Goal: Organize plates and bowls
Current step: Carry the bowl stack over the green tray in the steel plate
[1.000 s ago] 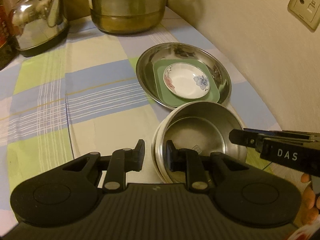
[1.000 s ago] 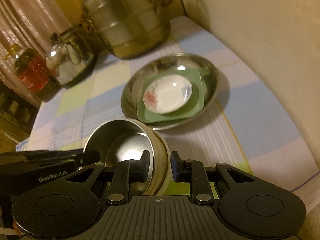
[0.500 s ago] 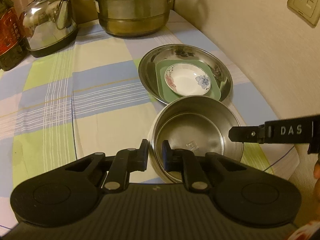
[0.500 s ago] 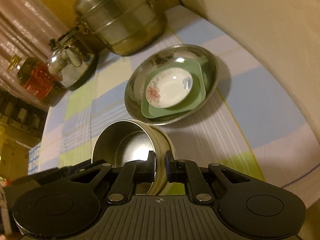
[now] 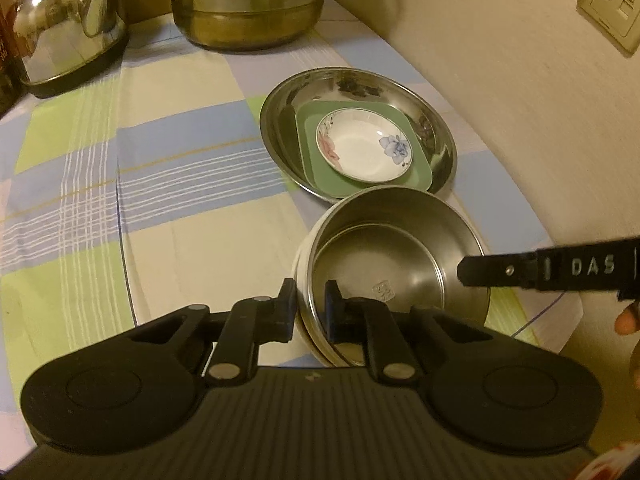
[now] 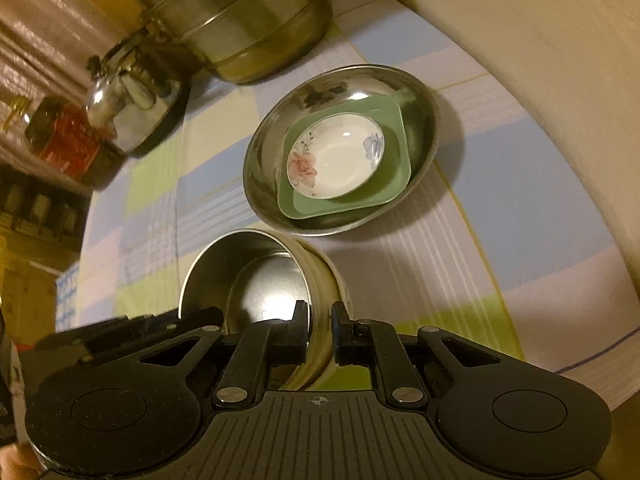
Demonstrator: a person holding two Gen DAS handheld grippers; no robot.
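The left gripper (image 5: 310,304) is clenched on the near rim of the deep steel bowl with a cream outer wall (image 5: 396,256), having closed onto it within the last second; the right gripper (image 6: 320,330) straddles the opposite rim, and its jaws have just been opening again after pinching tight, so whether its pads press the wall now I cannot tell. With both tools on one bowl, I judge it is being steadied before joining the stack. That stack sits just beyond the bowl: a wide shallow steel dish (image 5: 440,136) holding a green square plate (image 5: 418,178) and, on top, a white floral saucer (image 5: 362,150). Everything rests on a checked blue, green and cream tablecloth (image 5: 160,168); farther behind the steel dish stand a large steel steamer pot (image 5: 248,4) and a shiny kettle (image 5: 64,24), with a beige wall (image 5: 500,80) and its socket (image 5: 614,2) beside.
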